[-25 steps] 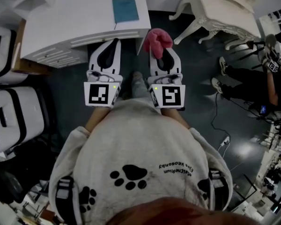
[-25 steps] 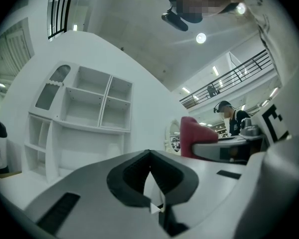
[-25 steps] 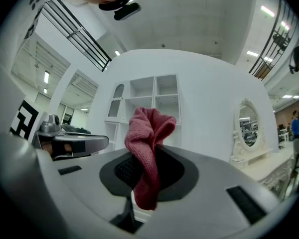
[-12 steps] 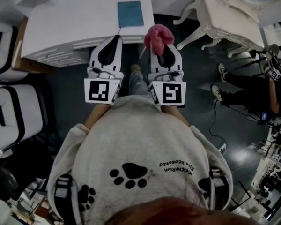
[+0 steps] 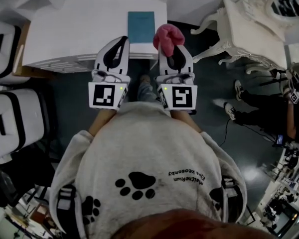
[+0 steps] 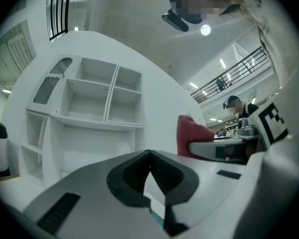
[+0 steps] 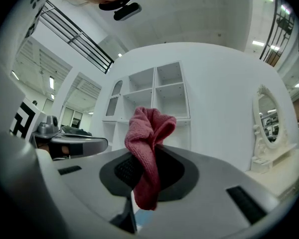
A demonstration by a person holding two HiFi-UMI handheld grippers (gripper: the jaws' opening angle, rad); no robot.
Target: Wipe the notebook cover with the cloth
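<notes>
Right hand-held gripper tight on the pink cloth; left hand-held gripper empty, jaws together, near the notebook.

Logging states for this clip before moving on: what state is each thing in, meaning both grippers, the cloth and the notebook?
Teal rectangular notebook: closed, flat on the white desk, neither gripper touching it.
Pink terry cloth: bunched, clamped in the right gripper.
Left gripper: jaws together, empty.
Right gripper: jaws shut on the cloth.
</notes>
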